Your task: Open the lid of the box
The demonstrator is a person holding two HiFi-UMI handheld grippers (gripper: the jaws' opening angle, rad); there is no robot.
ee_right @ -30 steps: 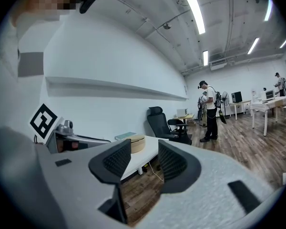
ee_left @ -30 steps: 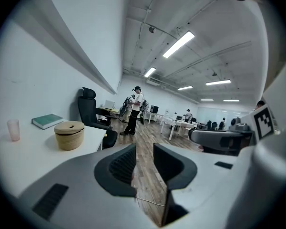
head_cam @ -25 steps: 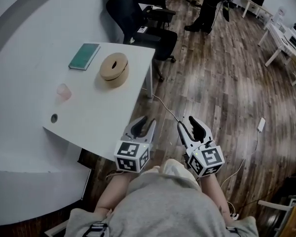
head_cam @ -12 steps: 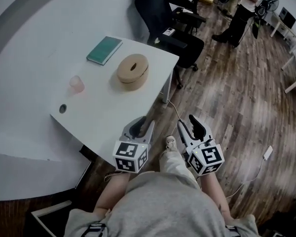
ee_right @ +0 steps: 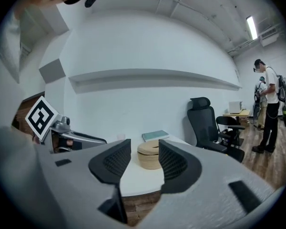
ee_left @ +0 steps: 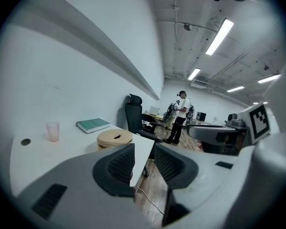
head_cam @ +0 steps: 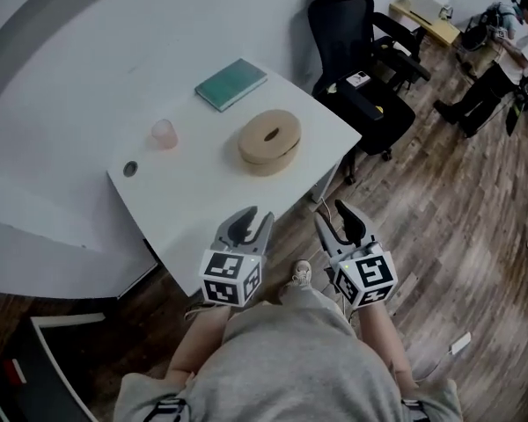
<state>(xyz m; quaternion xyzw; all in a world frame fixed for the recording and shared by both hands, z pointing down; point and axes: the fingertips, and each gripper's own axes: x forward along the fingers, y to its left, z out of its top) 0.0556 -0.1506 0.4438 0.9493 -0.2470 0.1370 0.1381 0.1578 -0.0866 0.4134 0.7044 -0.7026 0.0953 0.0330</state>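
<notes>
**Lid on, both grippers held back from the box**

Head view: The round tan box (head_cam: 269, 141) is seen just above the middle, set on the white table (head_cam: 185, 205). Its lid (head_cam: 270, 128) is not yet taken off. The left gripper (head_cam: 246, 223) and the right gripper (head_cam: 341, 219) are held low and side by side by the table's near edge, well apart from the box. They are likely held there to get ready for a reach. A green book (head_cam: 231, 83) and a pink cup (head_cam: 164, 134) are set to the box's upper left, out of the way. A black chair (head_cam: 356, 33) is parked at the upper right, on a wood floor (head_cam: 440, 236).

Left gripper view: The jaws are seen apart and have just been opened a bit more. Nothing is held between them. The box is seen at the left middle, far off.

Right gripper view: The jaws are seen apart too, and nothing is held. The box is lined up in the gap, far behind it, so this gripper seems aimed at it. A white wall is seen behind, and a person is seen at the right edge.
</notes>
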